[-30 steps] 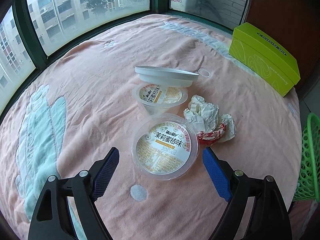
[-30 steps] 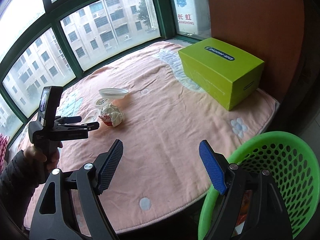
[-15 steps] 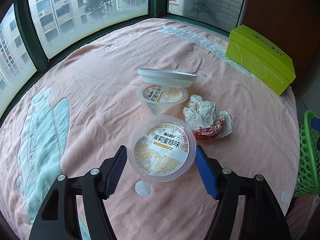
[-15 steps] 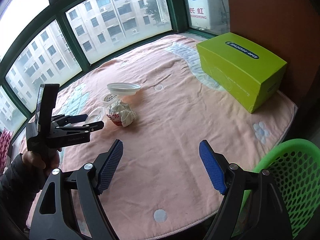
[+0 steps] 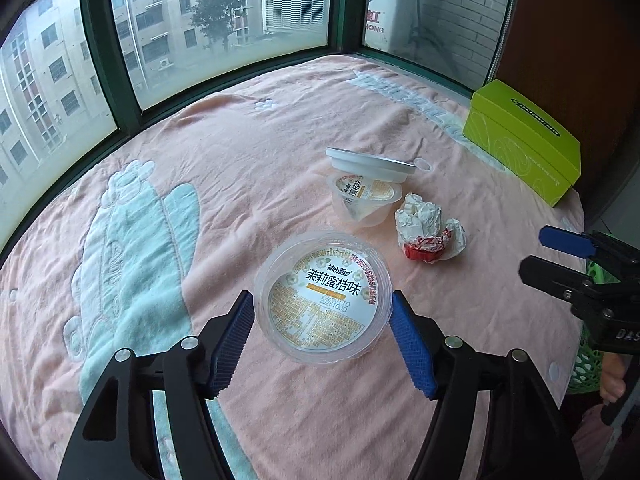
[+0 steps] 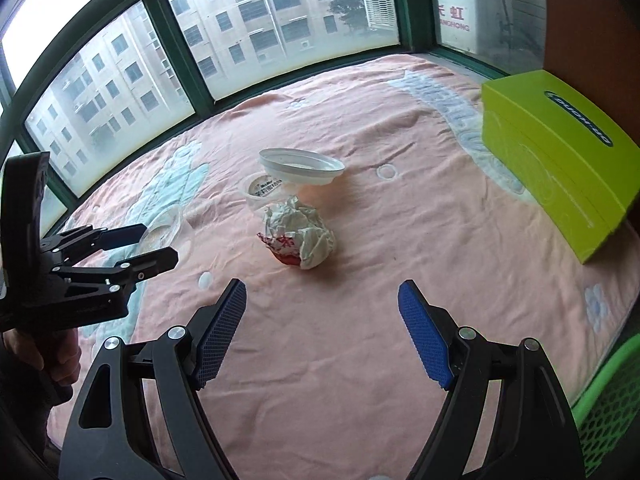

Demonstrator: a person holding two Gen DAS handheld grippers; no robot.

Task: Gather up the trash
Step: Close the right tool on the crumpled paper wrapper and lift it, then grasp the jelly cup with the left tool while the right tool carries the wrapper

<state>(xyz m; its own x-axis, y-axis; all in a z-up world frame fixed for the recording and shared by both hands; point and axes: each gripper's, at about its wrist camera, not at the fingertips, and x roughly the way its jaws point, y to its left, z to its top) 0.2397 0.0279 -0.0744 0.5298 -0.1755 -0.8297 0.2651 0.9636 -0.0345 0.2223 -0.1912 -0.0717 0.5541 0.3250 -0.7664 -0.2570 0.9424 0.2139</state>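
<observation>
My left gripper (image 5: 320, 300) is shut on a clear plastic cup (image 5: 324, 300) with a yellow and white printed label, its blue pads pressing the rim from both sides. In the right wrist view the left gripper (image 6: 158, 244) holds that cup (image 6: 162, 228) a little above the pink blanket. A crumpled white and red wrapper (image 6: 300, 236) lies just ahead of my right gripper (image 6: 321, 288), which is open with nothing between its pads. Behind the wrapper a second clear cup (image 5: 362, 196) lies tilted, with a white lid (image 5: 368, 162) leaning on it.
A lime green box (image 6: 560, 152) sits at the far right of the pink blanket (image 6: 400, 208) by the brown wall. A green mesh basket (image 6: 608, 400) stands off the blanket's near right edge. Windows run along the far side. A hand (image 6: 60, 356) grips the left tool.
The left jaws closed onto the labelled cup and raised it slightly. My right gripper moved away from the basket and came closer to the crumpled wrapper, still open.
</observation>
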